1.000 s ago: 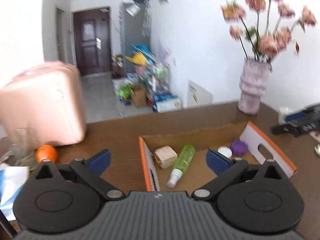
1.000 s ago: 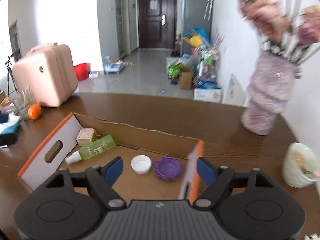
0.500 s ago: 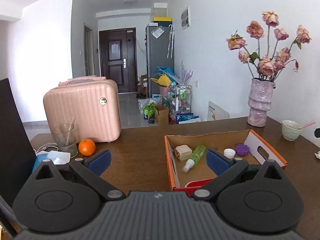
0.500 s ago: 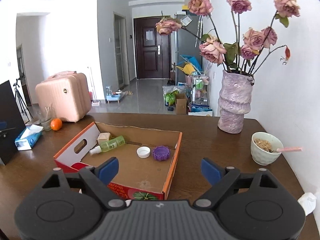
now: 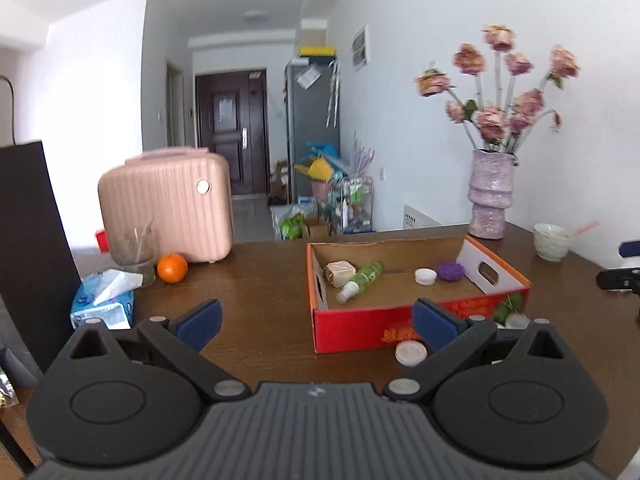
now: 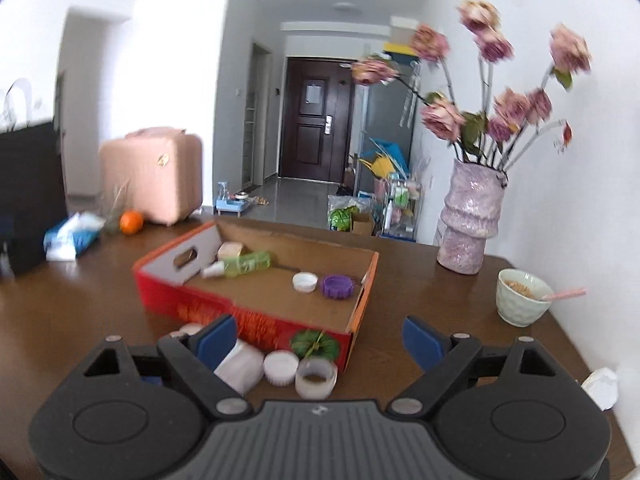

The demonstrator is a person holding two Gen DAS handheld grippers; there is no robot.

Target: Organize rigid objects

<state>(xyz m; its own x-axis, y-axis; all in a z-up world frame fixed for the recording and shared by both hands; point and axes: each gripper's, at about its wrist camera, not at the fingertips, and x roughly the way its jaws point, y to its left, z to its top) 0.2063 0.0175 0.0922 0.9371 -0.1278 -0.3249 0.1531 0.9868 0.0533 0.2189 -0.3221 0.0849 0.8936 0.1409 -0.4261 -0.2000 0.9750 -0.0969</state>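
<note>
An open red and orange cardboard box [image 5: 352, 330] [image 6: 256, 322] lies on the brown table. Inside it are a green spray bottle [image 5: 362, 278] [image 6: 240, 265], a beige block [image 5: 339, 272], a white cap [image 5: 425, 277] [image 6: 305, 282] and a purple lid [image 5: 451, 270] [image 6: 338, 286]. Several white lids and a small jar [image 6: 316, 378] lie on the table before the box's near wall; one lid [image 5: 410, 353] shows in the left wrist view. My left gripper [image 5: 316, 322] is open and empty, short of the box. My right gripper [image 6: 320, 338] is open and empty above those lids.
A pink case [image 5: 166, 206], a glass [image 5: 134, 254], an orange [image 5: 172, 268] and a tissue pack [image 5: 102, 300] stand at the left. A purple vase of flowers [image 6: 470, 222] and a bowl with a spoon [image 6: 522, 296] stand at the right. A crumpled tissue [image 6: 600, 388] lies near the right edge.
Both grippers have drawn back and up from over the box, so the whole box and the lids in front of it now show. Both stay open and empty.
</note>
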